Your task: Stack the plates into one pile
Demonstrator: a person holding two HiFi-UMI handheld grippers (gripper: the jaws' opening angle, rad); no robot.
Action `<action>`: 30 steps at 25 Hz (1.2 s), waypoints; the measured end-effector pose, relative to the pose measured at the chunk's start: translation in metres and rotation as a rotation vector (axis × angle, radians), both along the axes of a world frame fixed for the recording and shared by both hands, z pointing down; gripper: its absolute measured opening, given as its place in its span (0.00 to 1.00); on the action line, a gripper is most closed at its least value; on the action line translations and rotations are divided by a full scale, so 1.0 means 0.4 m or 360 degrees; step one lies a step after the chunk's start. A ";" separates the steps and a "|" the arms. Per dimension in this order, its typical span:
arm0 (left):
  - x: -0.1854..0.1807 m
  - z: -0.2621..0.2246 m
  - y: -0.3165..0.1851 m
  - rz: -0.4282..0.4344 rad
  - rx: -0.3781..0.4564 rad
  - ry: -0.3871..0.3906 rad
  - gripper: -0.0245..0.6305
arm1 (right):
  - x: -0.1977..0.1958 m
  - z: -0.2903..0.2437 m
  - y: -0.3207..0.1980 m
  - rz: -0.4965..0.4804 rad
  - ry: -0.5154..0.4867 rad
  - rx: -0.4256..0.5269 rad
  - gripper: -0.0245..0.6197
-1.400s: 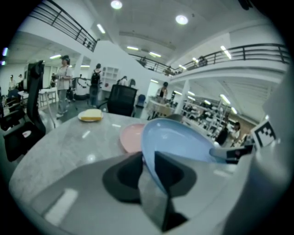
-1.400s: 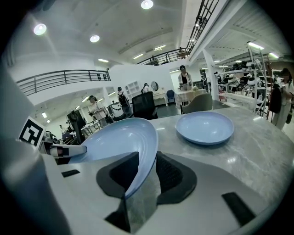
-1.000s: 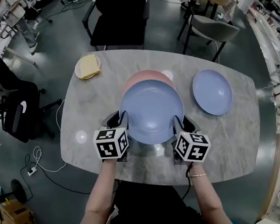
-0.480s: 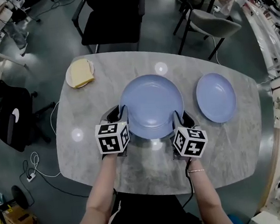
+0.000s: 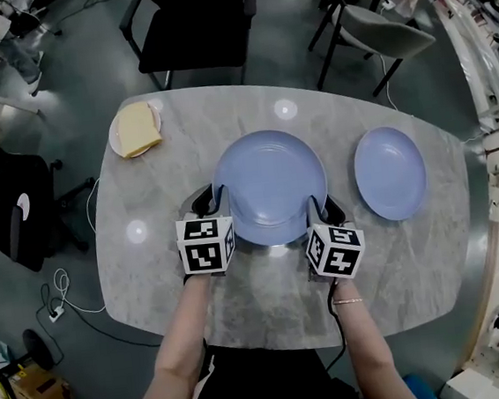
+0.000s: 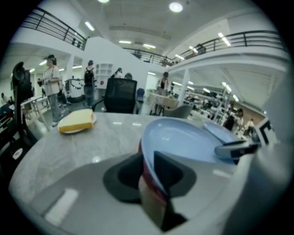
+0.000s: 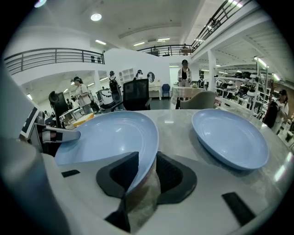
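A large blue plate (image 5: 270, 183) is held flat over the middle of the marble table (image 5: 151, 275), gripped from both sides. My left gripper (image 5: 216, 198) is shut on its near-left rim and my right gripper (image 5: 321, 206) on its near-right rim. In the left gripper view the blue plate (image 6: 183, 137) sits between the jaws, which have just eased open a little. A pink plate's edge (image 6: 146, 176) shows directly under it. The head view hides the pink plate. A second blue plate (image 5: 390, 173) lies alone at the right.
A small white plate with a yellow slab (image 5: 136, 129) sits at the table's far left corner. A black chair (image 5: 195, 23) and a grey chair (image 5: 382, 30) stand beyond the far edge. People stand in the hall behind.
Both grippers carried the blue plate away from me and down. The pink plate, seen behind it a second ago, is now covered by it.
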State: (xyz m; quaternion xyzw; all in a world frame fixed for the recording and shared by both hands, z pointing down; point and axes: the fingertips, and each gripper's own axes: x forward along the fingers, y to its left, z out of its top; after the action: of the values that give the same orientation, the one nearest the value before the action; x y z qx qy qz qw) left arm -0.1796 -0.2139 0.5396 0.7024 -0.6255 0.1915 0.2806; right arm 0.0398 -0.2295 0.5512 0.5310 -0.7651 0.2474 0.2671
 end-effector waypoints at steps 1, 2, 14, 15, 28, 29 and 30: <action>-0.001 0.001 -0.001 0.0001 0.0000 -0.0016 0.16 | -0.001 0.002 -0.001 -0.0001 0.0006 0.0001 0.21; -0.001 0.002 -0.002 0.0002 -0.0001 -0.0031 0.16 | -0.001 0.004 -0.002 -0.0001 0.0013 0.0005 0.21; 0.019 0.008 0.001 0.0017 -0.0028 -0.0125 0.24 | 0.008 0.004 0.000 0.0002 0.0008 0.0011 0.29; 0.021 0.008 0.002 0.0019 -0.0030 -0.0128 0.25 | 0.010 0.003 0.001 0.0005 0.0001 0.0013 0.29; 0.002 0.013 0.025 -0.0020 -0.0061 -0.0096 0.34 | 0.027 -0.030 0.003 0.0010 -0.0078 0.0044 0.29; -0.002 0.011 0.025 -0.0037 -0.0051 -0.0056 0.34 | 0.026 -0.031 0.001 0.0005 -0.0093 0.0042 0.29; -0.005 0.012 0.025 -0.0052 -0.0046 -0.0021 0.34 | 0.024 -0.031 -0.002 -0.0001 -0.0106 0.0039 0.29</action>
State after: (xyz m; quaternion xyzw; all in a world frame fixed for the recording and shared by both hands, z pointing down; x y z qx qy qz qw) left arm -0.1818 -0.2041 0.5444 0.6866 -0.6360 0.2006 0.2896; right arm 0.0493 -0.2301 0.5390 0.5255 -0.7767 0.2557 0.2350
